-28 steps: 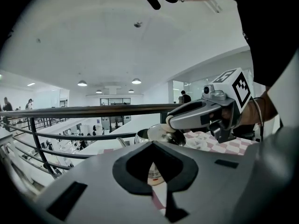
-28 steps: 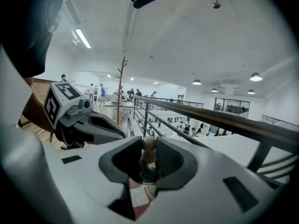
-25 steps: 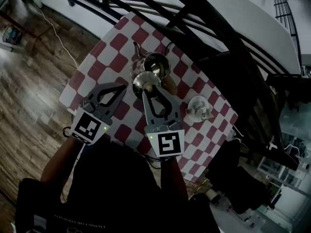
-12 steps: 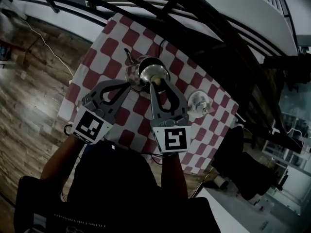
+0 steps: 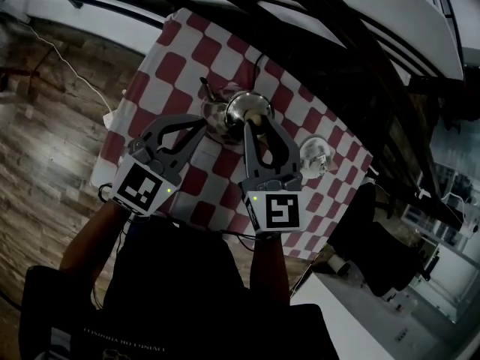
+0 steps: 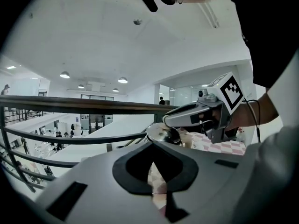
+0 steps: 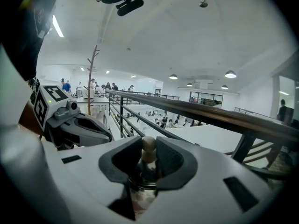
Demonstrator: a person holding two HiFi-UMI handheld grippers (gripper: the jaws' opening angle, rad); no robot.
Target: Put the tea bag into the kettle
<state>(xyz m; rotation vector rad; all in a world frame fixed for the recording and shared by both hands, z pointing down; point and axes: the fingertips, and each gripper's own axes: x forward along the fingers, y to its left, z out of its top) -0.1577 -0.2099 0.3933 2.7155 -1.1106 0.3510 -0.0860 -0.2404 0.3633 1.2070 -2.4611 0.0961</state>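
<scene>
1. Wood-plank floor point(image 5: 45, 126), far left in the head view, with a pale cable point(image 5: 71, 70) lying across it.
2. Table point(image 5: 176, 66) in a red-and-white checked cloth, sitting at an angle beside a dark railing point(image 5: 300, 21).
3. Left gripper point(image 5: 201, 123): jaws lying together with nothing between them. Its own view point(image 6: 152, 143) is showing only checked cloth through the cut-out behind the tips. The tips are hovering just beside the kettle's near-left side; whether they are touching it cannot be told.
4. Kettle point(image 5: 217, 112): polished metal, standing upright near the middle of the table, with its spout pointing toward the far-left edge.
5. Lid point(image 5: 247, 109): a round metal dome with a pale knob point(image 7: 148, 146), hanging over the kettle's right side; whether it is resting on the rim cannot be told. The left gripper view is also showing it point(image 6: 159, 133).
6. Right gripper point(image 5: 253, 123): jaws pressing in on the lid's knob from both sides point(image 7: 148, 152), with the lid's metal showing below.
7. White cup-like item point(image 5: 315, 154), sitting on the cloth to the right and apart from the kettle.
8. Tea bag: not being made out in any view.
</scene>
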